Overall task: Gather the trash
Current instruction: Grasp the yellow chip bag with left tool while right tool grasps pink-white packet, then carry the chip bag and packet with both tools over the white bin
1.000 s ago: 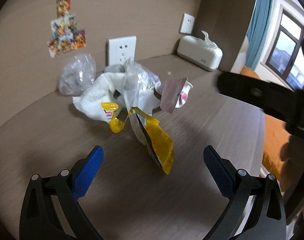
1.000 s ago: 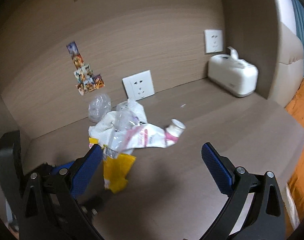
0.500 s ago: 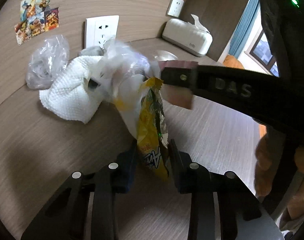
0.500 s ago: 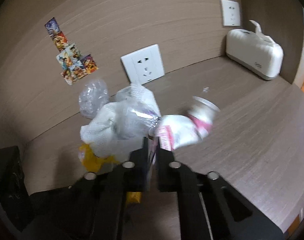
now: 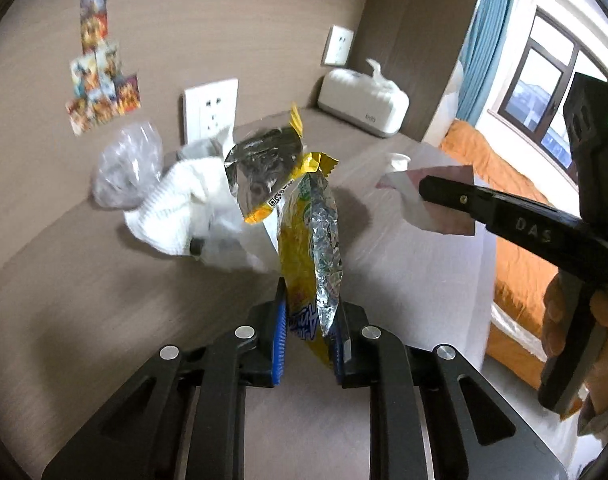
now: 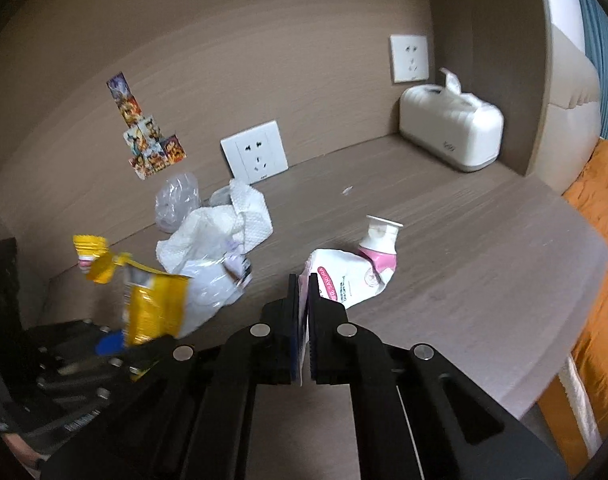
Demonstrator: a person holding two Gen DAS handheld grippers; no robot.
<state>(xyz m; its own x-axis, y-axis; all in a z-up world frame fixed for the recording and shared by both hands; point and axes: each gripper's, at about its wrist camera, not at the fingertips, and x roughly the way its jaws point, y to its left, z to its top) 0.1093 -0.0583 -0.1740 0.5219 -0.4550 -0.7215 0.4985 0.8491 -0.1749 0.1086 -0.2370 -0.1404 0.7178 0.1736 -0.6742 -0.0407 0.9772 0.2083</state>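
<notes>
Left wrist view: the left gripper (image 5: 308, 322) has just been closing and pinches the light, crinkly yellow snack wrapper (image 5: 308, 240) near its end; the right gripper (image 6: 302, 300), fully closed, clamps a limp white-and-pink pouch (image 6: 348, 278) by its flat edge.

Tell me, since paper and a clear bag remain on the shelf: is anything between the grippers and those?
Both are occupied: the left gripper is shut on the yellow snack wrapper, the right gripper on the pink-and-white pouch. The crumpled white paper and clear plastic bag lie behind them.

On the surface (image 6: 444, 280), the paper towel (image 6: 223, 232) lies before the wall socket (image 6: 255, 152), plastic bag (image 6: 175, 200) at its left; tissue box (image 6: 450, 128) far right.
</notes>
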